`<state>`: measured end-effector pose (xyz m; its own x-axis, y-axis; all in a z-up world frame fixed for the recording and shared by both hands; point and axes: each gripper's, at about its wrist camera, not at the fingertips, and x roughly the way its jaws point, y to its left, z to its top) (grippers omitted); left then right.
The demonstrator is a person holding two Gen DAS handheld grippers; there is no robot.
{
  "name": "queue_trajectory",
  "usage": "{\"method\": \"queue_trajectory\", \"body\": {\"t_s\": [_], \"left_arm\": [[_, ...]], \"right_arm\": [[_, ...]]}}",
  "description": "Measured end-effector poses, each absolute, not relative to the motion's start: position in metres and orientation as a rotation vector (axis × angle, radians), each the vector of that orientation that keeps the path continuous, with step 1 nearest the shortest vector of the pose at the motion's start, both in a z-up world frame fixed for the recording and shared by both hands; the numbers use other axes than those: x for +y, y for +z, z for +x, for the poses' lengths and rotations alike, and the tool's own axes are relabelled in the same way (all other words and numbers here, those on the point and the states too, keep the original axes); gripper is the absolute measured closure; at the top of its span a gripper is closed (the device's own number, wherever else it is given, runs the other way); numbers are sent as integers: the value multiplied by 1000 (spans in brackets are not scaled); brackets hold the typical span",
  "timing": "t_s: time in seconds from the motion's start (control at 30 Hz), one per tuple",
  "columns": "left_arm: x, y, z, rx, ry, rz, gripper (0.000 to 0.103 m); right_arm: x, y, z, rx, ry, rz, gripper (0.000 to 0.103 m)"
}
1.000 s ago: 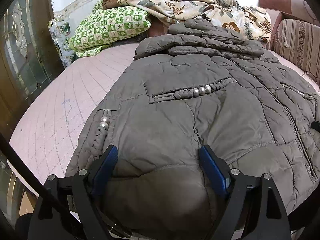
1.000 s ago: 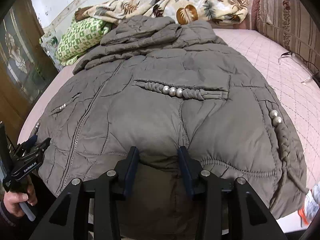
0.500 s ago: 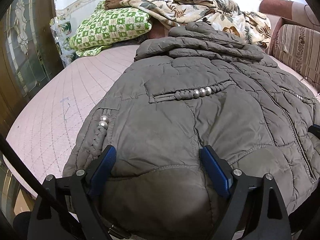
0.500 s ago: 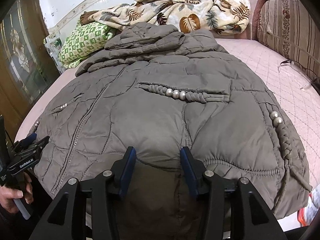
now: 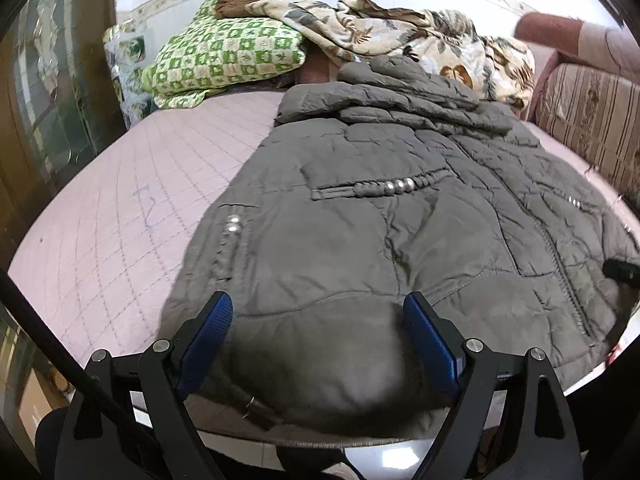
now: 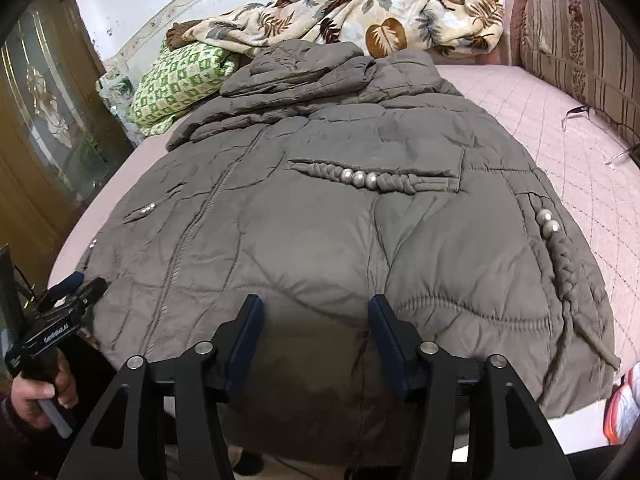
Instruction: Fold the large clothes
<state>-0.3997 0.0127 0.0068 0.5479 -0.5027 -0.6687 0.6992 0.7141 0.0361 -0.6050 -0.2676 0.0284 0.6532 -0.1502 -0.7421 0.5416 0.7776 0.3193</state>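
One grey padded coat (image 5: 400,232) lies spread flat on the pink quilted bed (image 5: 120,216), hem at the near edge, hood end bunched toward the far pillows. Left tool (image 5: 318,334) has its blue pads wide apart over the hem, nothing pinched that I can tell. Right tool (image 6: 316,334) is over the hem too, jaws opening, coat fabric lying between the pads but not squeezed. Only the right view shows the left hand (image 6: 38,394) gripping its tool handle at the coat's left corner, plus one pair of glasses (image 6: 592,124) on the bed and a shoe (image 6: 624,404) at the right edge. Both views show one green checked pillow (image 5: 224,60), one leaf-print blanket (image 5: 400,40), one striped sofa (image 5: 592,120). Left view shows more bare bed left of the coat
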Motion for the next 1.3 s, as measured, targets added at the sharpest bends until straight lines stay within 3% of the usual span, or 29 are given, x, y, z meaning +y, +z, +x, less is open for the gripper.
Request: {"method": "queue_trajectory", "body": {"t_s": [0.23, 0.4, 0.57, 0.9, 1.13, 1.2, 1.3], "left_arm": [[49, 31, -382, 677, -684, 223, 16], [81, 29, -340, 798, -612, 75, 16], [98, 5, -309, 970, -603, -77, 16], [87, -3, -315, 1004, -659, -76, 16], [72, -7, -339, 974, -685, -36, 16], [70, -8, -348, 969, -696, -43, 16], [65, -9, -360, 936, -710, -28, 20]], "right_arm": [[-288, 59, -656, 628, -451, 639, 42], [-334, 73, -701, 556, -623, 699, 37], [-379, 40, -736, 505, -638, 1017, 37], [-382, -4, -729, 562, -549, 1255, 36], [-336, -3, -708, 564, -503, 1157, 35], [-323, 0, -704, 557, -508, 1109, 39], [-311, -4, -699, 523, -506, 1109, 56]]}}
